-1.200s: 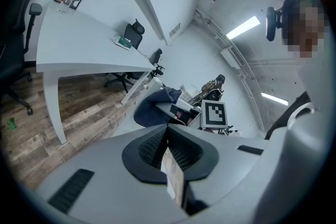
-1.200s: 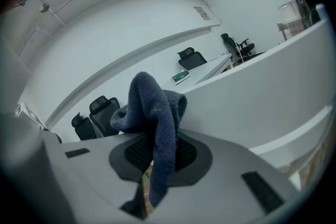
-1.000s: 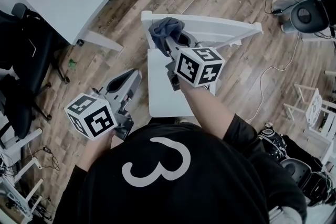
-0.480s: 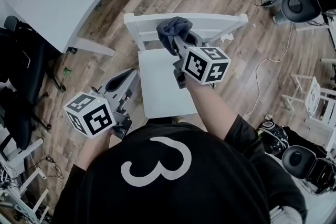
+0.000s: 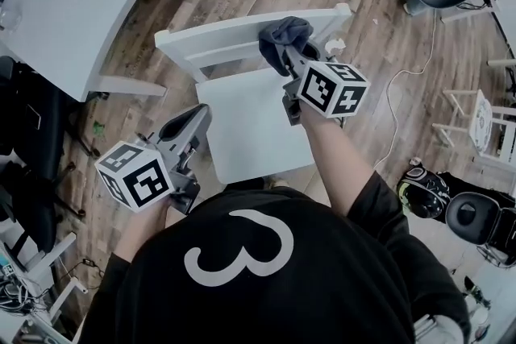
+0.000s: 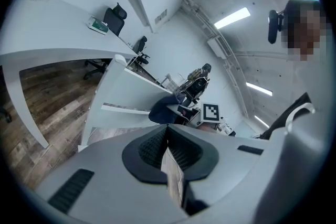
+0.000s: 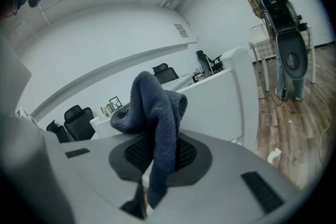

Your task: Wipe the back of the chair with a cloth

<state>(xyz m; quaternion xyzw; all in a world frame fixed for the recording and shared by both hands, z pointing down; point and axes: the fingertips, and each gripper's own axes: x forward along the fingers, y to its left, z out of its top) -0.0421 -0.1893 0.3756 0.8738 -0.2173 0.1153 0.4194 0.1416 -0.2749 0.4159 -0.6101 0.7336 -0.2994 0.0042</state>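
The soft, dark blue-grey knitted cloth (image 5: 284, 35) is bunched on the top rail of the white painted wooden chair (image 5: 211, 43), toward the rail's right end. The right tongs (image 5: 284, 54) are clamped on it: in the right gripper view a thick fold rises from between the ribbed black pads and a tail hangs down past them. The cloth looks light and limp, so it should drape and drag rather than slide. A grip on a gathered fold, as here, leaves a padded wad to press on the wood. The chair back is smooth, hard and flat-faced, with a slat gap under the rail, and it probably offers little friction. The left tongs (image 5: 196, 115) hang beside the seat's left edge, pads closed together with nothing between them.
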